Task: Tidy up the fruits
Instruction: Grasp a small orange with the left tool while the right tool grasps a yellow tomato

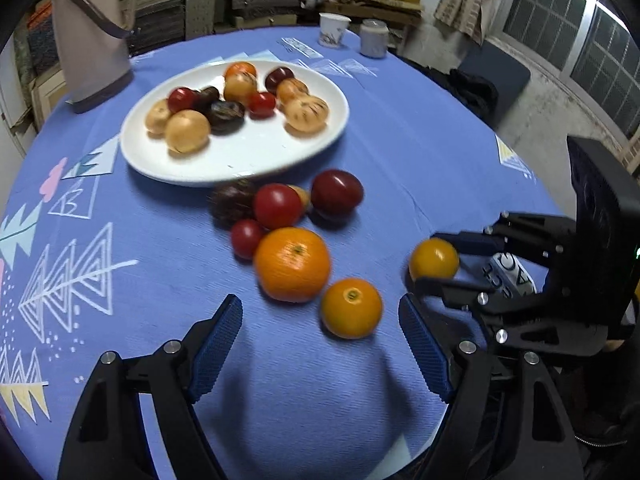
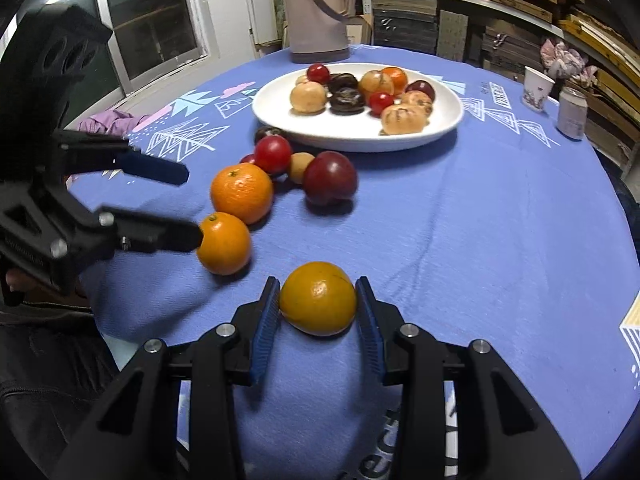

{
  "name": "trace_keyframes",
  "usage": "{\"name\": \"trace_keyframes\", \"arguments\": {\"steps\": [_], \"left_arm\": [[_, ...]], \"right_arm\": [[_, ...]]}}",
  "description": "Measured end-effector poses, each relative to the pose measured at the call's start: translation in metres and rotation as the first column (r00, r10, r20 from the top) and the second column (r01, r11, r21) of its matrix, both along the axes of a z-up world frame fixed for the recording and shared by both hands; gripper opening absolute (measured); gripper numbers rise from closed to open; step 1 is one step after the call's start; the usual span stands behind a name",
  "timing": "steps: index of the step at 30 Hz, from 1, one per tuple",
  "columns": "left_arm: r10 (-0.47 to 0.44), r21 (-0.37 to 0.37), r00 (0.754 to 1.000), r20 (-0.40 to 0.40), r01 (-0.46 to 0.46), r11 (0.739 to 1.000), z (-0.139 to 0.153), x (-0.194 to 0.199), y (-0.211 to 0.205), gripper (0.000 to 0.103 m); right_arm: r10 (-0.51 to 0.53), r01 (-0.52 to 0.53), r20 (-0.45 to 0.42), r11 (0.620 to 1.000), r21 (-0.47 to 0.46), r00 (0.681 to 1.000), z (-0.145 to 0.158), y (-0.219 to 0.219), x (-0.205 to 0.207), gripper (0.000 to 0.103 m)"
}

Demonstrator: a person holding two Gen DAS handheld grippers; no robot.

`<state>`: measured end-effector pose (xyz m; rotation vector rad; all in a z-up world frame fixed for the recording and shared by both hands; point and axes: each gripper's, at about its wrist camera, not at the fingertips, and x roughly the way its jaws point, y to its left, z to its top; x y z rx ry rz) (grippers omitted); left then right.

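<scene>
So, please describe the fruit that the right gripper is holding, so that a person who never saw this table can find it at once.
Start at the white plate on the blue tablecloth, then come toward the near edge, past the loose fruit. The yellow-orange fruit lies alone there, pinched between the blue-padded jaws of the right gripper. It is duller and yellower than the two bright oranges beside the left gripper.

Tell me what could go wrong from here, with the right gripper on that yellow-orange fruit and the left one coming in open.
1. The right gripper pinches the round yellow-orange fruit only at its sides; it could slip or roll free on lifting.
2. The open left gripper sits close to the small orange; a finger could knock it toward the table edge.
3. The white plate is crowded, and fruit dropped in could dislodge others.
</scene>
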<state>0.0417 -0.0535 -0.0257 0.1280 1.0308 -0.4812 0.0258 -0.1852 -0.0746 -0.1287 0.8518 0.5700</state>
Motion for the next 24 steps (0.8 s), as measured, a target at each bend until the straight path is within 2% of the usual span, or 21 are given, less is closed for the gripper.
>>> {"name": "trace_keyframes", "arguments": {"steps": [4,7,11,12,13,16,24], "left_arm": [[0.003,0.014,0.999,-0.041,-0.002,1.0,-0.01,0.002,-0.006,0.061],[0.009,0.029,0.998,-0.057,-0.007,1.0,-0.016,0.006,-0.01,0.061],[0.016,0.09,1.0,-0.027,-0.013,0.996,-0.025,0.004,-0.017,0.06],[0.012,0.095,1.0,-0.017,-0.011,0.995,-0.026,0.003,-0.017,0.055],[-0.003,0.091,1.0,-0.021,0.005,0.996,-0.028,0.002,-0.018,0.039],[-0.028,0.098,0.999,-0.02,0.029,0.995,-0.029,0.0,-0.02,0.038],[-0.017,0.062,0.999,-0.03,0.018,0.998,-0.027,0.0,-0.005,0.038]], "right_arm": [[-0.005,0.005,0.0,1.0,0.007,1.0,-0.001,-0.005,-0.002,0.038],[-0.001,0.001,0.001,1.0,0.012,1.0,-0.001,-0.005,-0.003,0.038],[-0.005,0.005,0.001,1.0,0.013,1.0,-0.002,-0.005,-0.005,0.038],[-0.006,0.006,0.001,1.0,0.013,1.0,-0.002,-0.005,-0.005,0.038],[-0.006,0.006,0.001,1.0,0.015,1.0,-0.002,-0.005,-0.005,0.038],[-0.004,0.004,0.001,1.0,0.014,1.0,-0.002,-0.004,-0.006,0.038],[0.011,-0.011,-0.002,1.0,0.01,1.0,-0.002,0.002,-0.006,0.038]]}}
